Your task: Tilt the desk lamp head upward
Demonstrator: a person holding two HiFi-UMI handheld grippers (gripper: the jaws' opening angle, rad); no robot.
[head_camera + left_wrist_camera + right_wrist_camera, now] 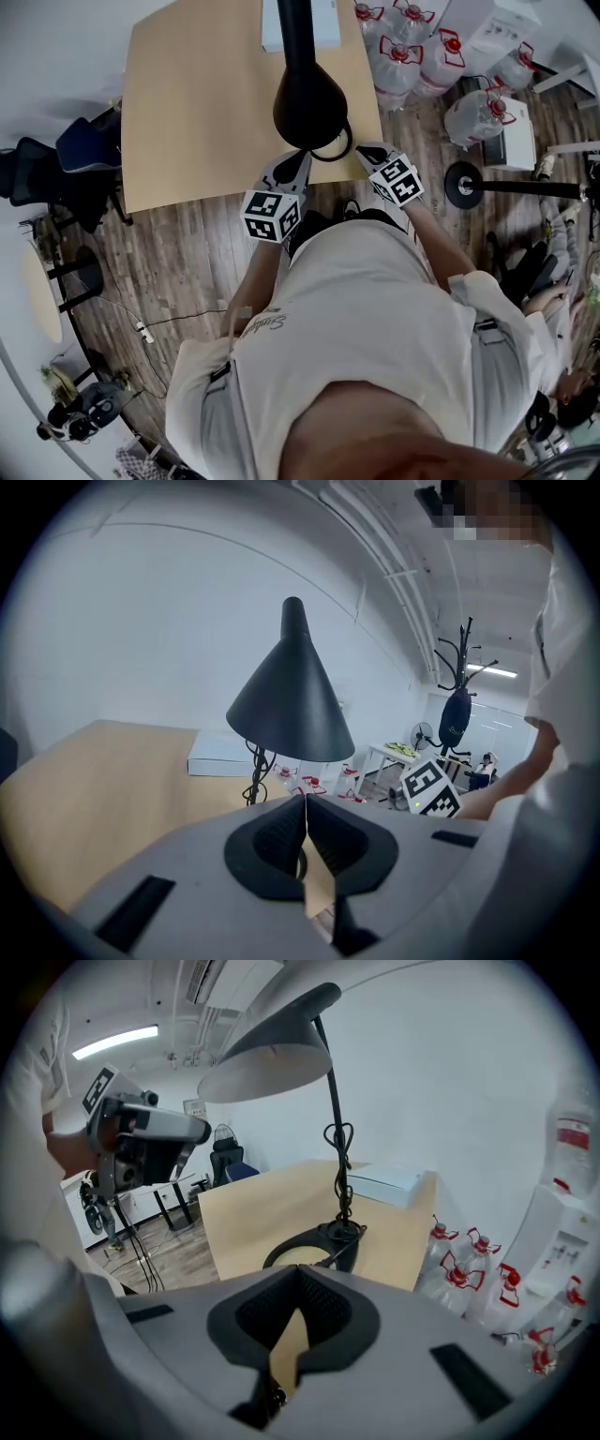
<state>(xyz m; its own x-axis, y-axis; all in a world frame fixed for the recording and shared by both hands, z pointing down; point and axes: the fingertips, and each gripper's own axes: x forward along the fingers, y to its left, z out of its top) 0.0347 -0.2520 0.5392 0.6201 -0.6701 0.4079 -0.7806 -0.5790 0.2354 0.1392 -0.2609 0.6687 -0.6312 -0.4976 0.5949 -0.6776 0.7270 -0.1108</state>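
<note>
Low in the frame, the person's pale shirt (375, 309) bears script too blurred to read. Above it, the left gripper (295, 165) and right gripper (373, 156), fingers together on nothing, flank the black cone-shaded desk lamp (309, 101) by the tan wooden tabletop's (197, 112) near edge. Bare board spreads leftward; a white flat box (323, 33) lies at the far edge.

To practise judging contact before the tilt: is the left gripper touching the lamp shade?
Apart. In the left gripper view, the left gripper has its jaws shut and ends below the lamp shade, with distant bottles showing in the gap between them.
</note>
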